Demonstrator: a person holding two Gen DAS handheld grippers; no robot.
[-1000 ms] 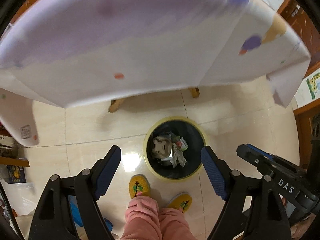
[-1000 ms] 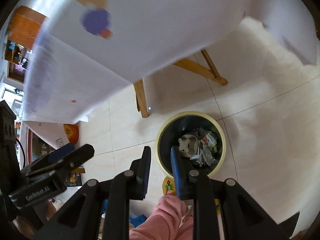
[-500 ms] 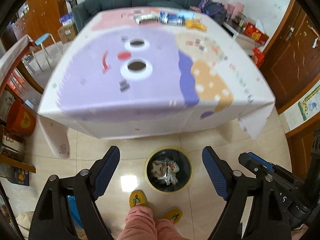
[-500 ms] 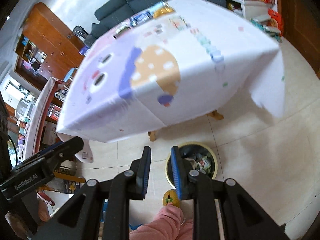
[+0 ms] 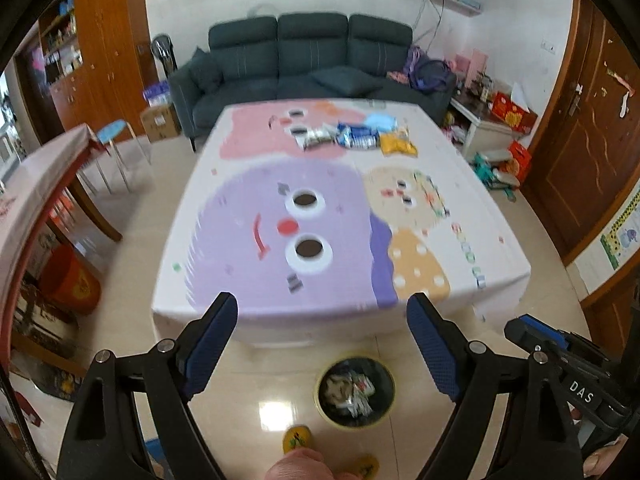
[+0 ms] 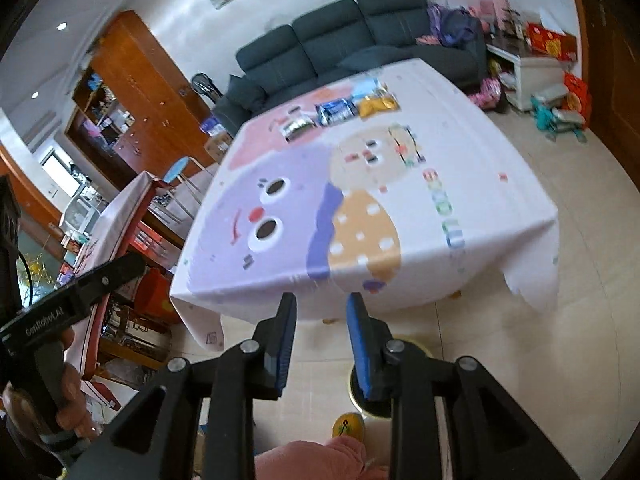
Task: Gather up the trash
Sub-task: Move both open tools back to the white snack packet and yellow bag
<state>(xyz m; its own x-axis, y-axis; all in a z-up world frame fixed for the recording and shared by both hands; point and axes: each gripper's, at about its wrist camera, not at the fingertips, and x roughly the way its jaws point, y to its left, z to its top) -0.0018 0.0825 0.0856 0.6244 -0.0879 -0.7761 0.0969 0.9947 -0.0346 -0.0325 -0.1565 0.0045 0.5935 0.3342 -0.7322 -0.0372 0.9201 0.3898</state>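
A living-room table [image 5: 500, 248] under a cartoon cloth is filling both views. The left gripper [image 5: 322, 346] is standing wide apart and empty; the right gripper [image 6: 320, 340] is opening, nothing between its pads. Only the left view is exposing the trash inside the bin [image 5: 355, 388]; wrappers [image 5: 356, 136] are lying at the far edge.

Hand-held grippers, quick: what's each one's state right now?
Left hand-held gripper: open wide, holding nothing.
Right hand-held gripper: narrow gap, jaws opening, nothing between them.
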